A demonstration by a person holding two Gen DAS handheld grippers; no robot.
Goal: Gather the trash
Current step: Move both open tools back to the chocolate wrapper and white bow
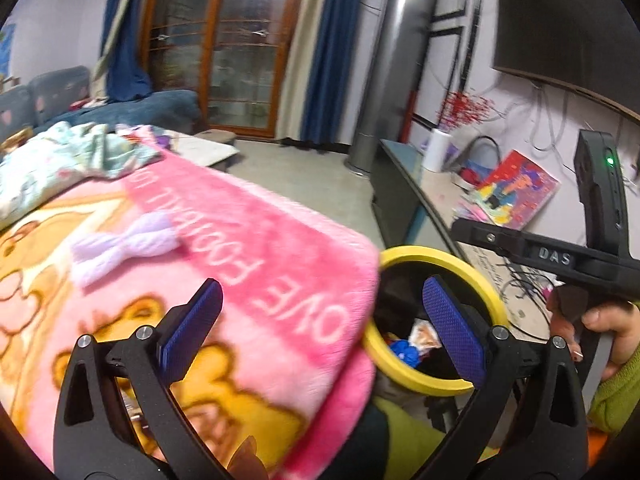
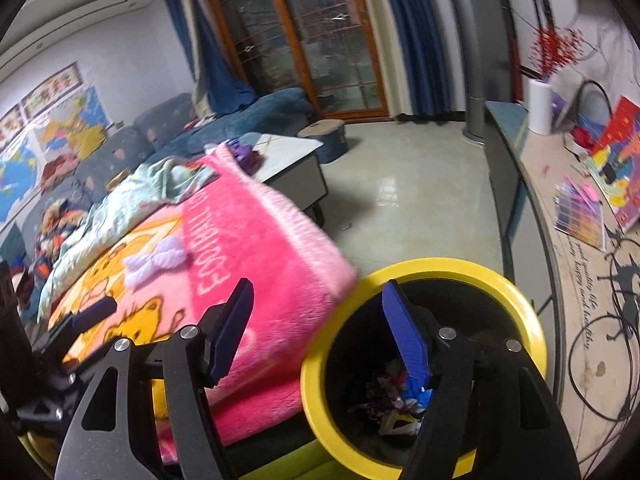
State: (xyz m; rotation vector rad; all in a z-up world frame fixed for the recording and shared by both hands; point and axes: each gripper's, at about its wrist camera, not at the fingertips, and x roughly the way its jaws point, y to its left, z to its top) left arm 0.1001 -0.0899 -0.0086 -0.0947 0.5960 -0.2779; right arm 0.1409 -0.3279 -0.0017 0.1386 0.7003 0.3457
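Note:
A black trash bin with a yellow rim (image 1: pixel 440 257) (image 2: pixel 520 304) stands beside the pink blanket. Crumpled wrappers (image 1: pixel 408 348) (image 2: pixel 396 400) lie at its bottom. My left gripper (image 1: pixel 320 320) is open and holds nothing; its left finger is over the blanket and its right finger over the bin's mouth. My right gripper (image 2: pixel 318 332) is open and holds nothing too, with its right finger (image 2: pixel 404 336) above the bin's opening. In the left wrist view a hand (image 1: pixel 600 320) holds the right gripper's black body at the right edge. A purple knitted bow (image 1: pixel 124 240) (image 2: pixel 156 260) lies on the blanket.
The pink cartoon blanket (image 1: pixel 260 260) (image 2: pixel 260 240) covers the surface on the left, with light green bedding (image 2: pixel 132 204) behind it. A low table (image 2: pixel 288 160), a blue sofa (image 2: pixel 240 120), a long bench with books and cables (image 2: pixel 580 220) and a silver column (image 1: pixel 392 60) surround the tiled floor (image 2: pixel 408 200).

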